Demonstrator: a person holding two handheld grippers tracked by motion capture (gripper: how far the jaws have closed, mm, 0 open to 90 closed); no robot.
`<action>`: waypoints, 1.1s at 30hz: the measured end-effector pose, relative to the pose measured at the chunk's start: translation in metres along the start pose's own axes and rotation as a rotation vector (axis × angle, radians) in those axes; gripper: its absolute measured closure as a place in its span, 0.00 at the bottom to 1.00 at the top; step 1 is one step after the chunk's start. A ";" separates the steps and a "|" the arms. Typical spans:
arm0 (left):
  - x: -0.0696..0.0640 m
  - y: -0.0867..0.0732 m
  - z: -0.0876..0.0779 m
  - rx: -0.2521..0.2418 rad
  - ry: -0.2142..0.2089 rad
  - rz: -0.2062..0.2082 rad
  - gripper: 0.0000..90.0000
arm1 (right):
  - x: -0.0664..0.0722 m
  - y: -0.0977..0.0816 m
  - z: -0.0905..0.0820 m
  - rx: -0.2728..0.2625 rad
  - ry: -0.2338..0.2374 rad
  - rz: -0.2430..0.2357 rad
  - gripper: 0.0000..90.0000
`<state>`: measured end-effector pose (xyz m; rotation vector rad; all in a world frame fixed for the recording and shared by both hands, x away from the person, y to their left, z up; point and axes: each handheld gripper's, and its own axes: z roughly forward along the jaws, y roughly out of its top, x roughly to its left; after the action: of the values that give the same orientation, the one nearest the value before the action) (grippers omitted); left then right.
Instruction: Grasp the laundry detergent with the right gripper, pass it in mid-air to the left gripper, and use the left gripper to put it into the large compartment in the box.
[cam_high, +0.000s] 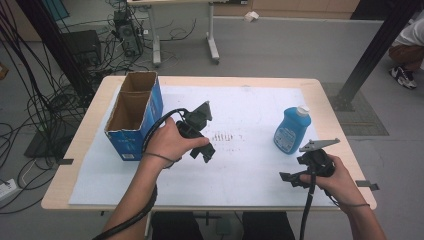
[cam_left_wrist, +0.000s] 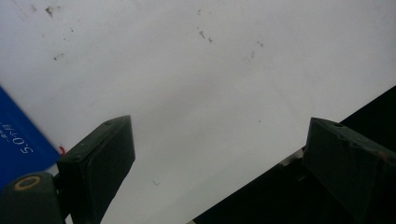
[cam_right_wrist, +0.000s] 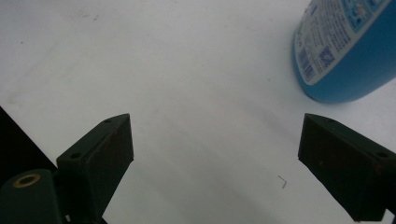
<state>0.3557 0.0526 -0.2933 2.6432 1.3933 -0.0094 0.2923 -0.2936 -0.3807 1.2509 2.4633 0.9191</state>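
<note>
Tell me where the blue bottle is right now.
In the high view the blue bottle stands upright on the right part of the white sheet, just beyond the right gripper; the cardboard box sits on the far left.

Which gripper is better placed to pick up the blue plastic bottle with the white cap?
Right. The right gripper is open near the blue plastic bottle; the left gripper sits by the cardboard box.

Even, soft overhead light; the white tabletop (cam_high: 250, 165) looks bright without glare, shadows are faint, and all three pictures are slightly soft and grainy.
</note>
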 end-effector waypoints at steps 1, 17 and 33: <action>0.000 0.000 0.000 0.003 0.001 -0.001 0.10 | 0.000 0.000 0.000 0.000 0.000 0.000 0.11; 0.002 0.003 0.001 0.007 0.007 -0.012 0.09 | -0.022 -0.015 0.000 0.016 -0.053 0.033 0.12; 0.003 0.004 0.002 0.006 0.006 -0.018 0.09 | -0.033 -0.019 0.007 0.036 -0.093 0.035 0.11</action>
<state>0.3609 0.0524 -0.2946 2.6380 1.4213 -0.0072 0.3035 -0.3251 -0.4011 1.3220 2.4035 0.8088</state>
